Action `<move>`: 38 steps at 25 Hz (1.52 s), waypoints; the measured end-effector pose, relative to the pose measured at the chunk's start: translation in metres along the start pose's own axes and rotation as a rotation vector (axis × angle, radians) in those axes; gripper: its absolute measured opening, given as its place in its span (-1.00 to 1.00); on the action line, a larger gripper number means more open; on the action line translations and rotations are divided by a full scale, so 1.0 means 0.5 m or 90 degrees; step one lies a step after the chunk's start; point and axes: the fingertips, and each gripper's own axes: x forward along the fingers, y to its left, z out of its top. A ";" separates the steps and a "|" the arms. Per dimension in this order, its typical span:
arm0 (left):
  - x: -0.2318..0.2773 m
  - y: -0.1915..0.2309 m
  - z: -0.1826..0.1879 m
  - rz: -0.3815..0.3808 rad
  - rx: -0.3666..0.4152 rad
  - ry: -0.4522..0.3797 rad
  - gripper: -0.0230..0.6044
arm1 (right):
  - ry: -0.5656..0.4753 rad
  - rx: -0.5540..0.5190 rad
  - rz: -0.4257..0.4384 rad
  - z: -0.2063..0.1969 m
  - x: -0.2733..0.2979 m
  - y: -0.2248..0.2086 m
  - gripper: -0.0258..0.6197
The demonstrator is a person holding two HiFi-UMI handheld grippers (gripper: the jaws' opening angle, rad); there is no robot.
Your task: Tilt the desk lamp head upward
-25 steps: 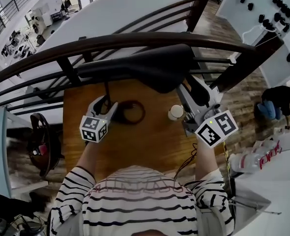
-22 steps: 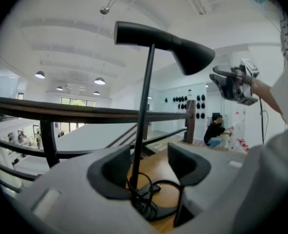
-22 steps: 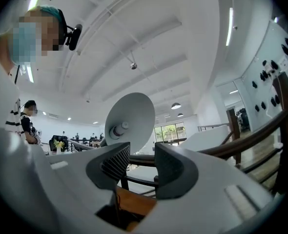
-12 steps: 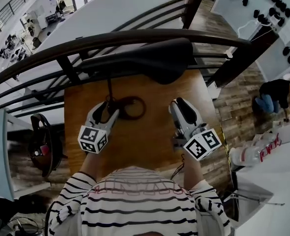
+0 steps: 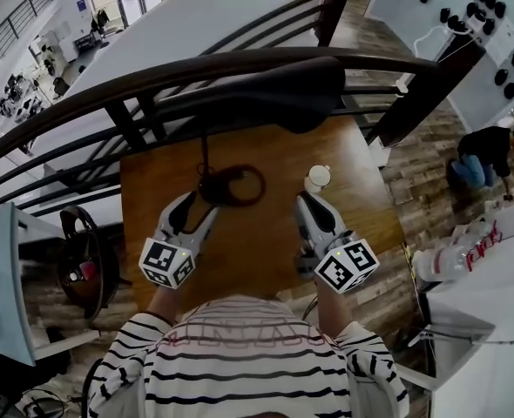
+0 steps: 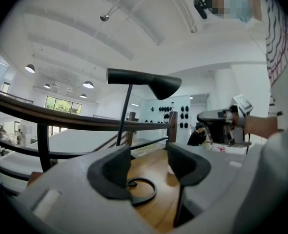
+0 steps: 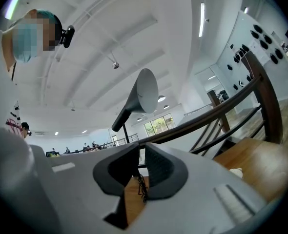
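Neither gripper is in contact with the desk lamp head (image 5: 266, 94), which hangs over the far edge of the wooden table (image 5: 361, 216), just inside the dark railing (image 5: 83, 98). Both grippers are held low, near the person's body and well apart from it. The left gripper (image 5: 196, 212) is spread as wide as it goes, having just been opening, and nothing is held between its pads. The right gripper (image 5: 309, 203) has just been closing; only a narrow slit is left between its jaws, and nothing is gripped there. From this, the tilt is judged either finished or not in hand at this moment; no contact is being made.

From the head view the lamp head is seen only from above as a dark elongated shape, so its angle cannot be read. The ring-shaped base (image 5: 237, 185) and a small white cup (image 5: 317, 178) beside the right gripper are shown there. In the left gripper view the lamp is shown in profile: a thin stem, a level bar and a cone-shaped shade. Only in the right gripper view is the pale inside of the shade seen, turned outward and somewhat up.
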 end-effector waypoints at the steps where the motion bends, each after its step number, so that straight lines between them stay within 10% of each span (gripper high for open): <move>1: -0.011 -0.008 0.001 -0.009 0.004 0.000 -0.18 | 0.001 0.004 -0.001 -0.009 -0.003 0.012 -0.83; 17: -0.196 -0.052 -0.001 -0.072 0.028 -0.015 -0.92 | 0.008 0.046 -0.025 -0.129 -0.054 0.155 -0.92; 38: -0.305 -0.071 -0.026 -0.103 -0.014 -0.014 -0.92 | 0.048 -0.002 -0.085 -0.210 -0.117 0.260 -0.92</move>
